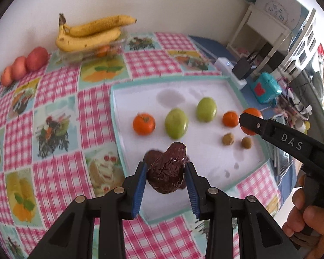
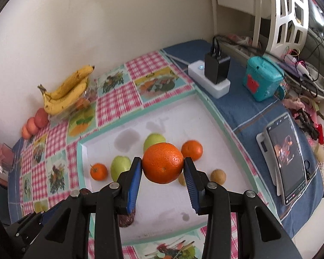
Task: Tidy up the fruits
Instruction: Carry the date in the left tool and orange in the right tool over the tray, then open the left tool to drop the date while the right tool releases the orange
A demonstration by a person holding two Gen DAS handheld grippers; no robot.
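Left gripper (image 1: 165, 180) is pinching a wrinkled dark-brown fruit (image 1: 167, 172) over the tray (image 1: 118, 116) at 6 o'clock, right gripper (image 2: 162, 172) is clamping an orange (image 2: 163, 162).

A checked pink-and-white tablecloth with printed food panels (image 2: 116, 103) covers the near part of the surface; a plain blue cloth (image 2: 244, 110) covers the part to its right. On the blue cloth stands a white rectangular power strip (image 2: 209, 82) with a black charger block (image 2: 216, 68) plugged into its top and a lit indicator beside the block. Near it sits a teal plastic box with a red patch (image 2: 262, 82). Further right, a tablet with a lit screen (image 2: 289, 157) leans tilted in a white stand. A white lattice-pattern plastic basket (image 2: 289, 15) hangs above tangled cables. A cream painted wall (image 2: 97, 26) rises behind.
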